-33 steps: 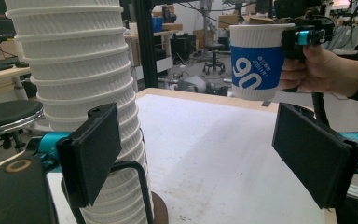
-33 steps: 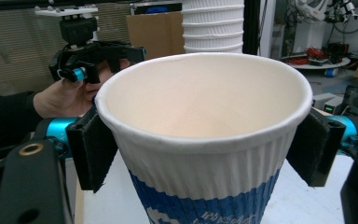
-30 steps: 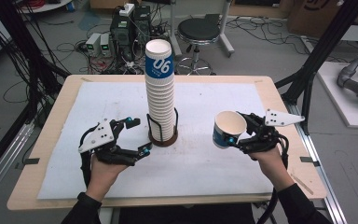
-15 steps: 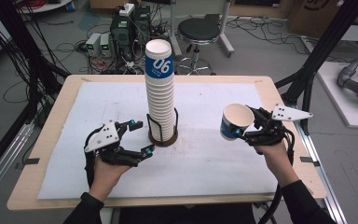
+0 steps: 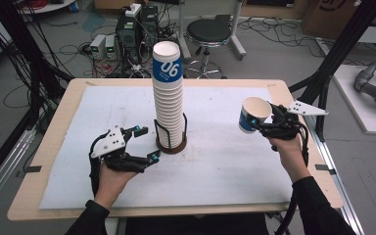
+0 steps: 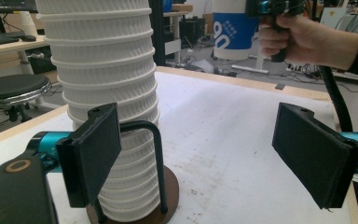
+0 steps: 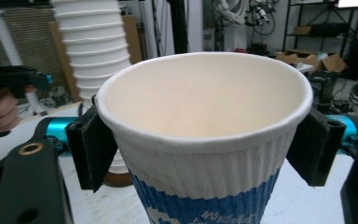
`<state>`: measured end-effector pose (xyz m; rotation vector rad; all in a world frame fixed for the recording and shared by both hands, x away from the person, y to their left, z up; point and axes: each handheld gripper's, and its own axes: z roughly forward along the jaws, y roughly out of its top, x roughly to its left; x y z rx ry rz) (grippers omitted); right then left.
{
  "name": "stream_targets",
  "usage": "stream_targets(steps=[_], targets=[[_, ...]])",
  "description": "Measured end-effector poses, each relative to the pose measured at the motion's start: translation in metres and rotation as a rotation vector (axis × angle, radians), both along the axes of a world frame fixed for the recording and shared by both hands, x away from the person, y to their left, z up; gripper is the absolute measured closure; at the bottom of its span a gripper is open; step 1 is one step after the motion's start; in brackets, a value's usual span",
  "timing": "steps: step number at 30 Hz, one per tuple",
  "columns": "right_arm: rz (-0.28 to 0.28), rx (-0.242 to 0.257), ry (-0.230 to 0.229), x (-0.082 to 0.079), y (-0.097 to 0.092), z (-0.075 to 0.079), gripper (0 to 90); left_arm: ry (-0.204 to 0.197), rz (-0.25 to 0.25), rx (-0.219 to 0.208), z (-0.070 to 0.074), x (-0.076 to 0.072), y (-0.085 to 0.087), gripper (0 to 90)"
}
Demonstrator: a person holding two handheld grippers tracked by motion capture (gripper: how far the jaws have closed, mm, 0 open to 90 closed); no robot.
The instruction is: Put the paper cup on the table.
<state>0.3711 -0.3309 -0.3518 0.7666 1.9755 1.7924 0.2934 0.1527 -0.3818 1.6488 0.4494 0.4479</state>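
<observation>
A tall stack of ribbed white paper cups [image 5: 169,93] [image 6: 107,93] [image 7: 93,46], the top one with a blue "06" band, stands in a black wire holder on a round brown base [image 5: 171,145] at the table's middle. My right gripper [image 5: 260,121] [image 7: 205,144] is shut on a single white-and-blue paper cup [image 5: 252,114] [image 7: 205,135], held tilted above the table's right side. My left gripper [image 5: 144,143] [image 6: 205,154] is open with nothing between its pads, just left of the stack's base. The right hand with its cup [image 6: 228,28] is far off in the left gripper view.
A white sheet [image 5: 215,161] covers the wooden table [image 5: 54,127]. Behind the table stand a black stool [image 5: 210,32], computer boxes and cables on the floor. Black frame posts rise at both sides. Open table surface lies in front of and right of the stack.
My right gripper has carried the cup away from the stack toward the right edge of the table. The left gripper has stayed beside the holder.
</observation>
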Motion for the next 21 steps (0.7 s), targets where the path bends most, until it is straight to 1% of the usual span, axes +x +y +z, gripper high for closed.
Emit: stream_targets(steps=[2,8,10,13,21], targets=[[-0.007,0.007,0.005,0.004,-0.001,-0.002,20.9,-0.002,0.001,0.0,0.0,0.0,0.0,15.6],[-0.054,-0.006,0.024,0.015,-0.001,-0.008,20.8,0.003,-0.002,-0.001,-0.001,0.0,0.0,15.6],[-0.073,-0.005,0.024,0.018,-0.001,-0.01,20.8,0.003,-0.003,-0.001,-0.001,0.0,0.0,15.6],[-0.089,-0.007,0.031,0.021,-0.002,-0.012,20.7,0.003,-0.005,0.001,-0.001,0.0,0.0,15.6],[-0.167,-0.007,0.062,0.031,-0.006,-0.02,20.7,0.01,-0.003,0.003,-0.002,0.001,0.0,15.6]])
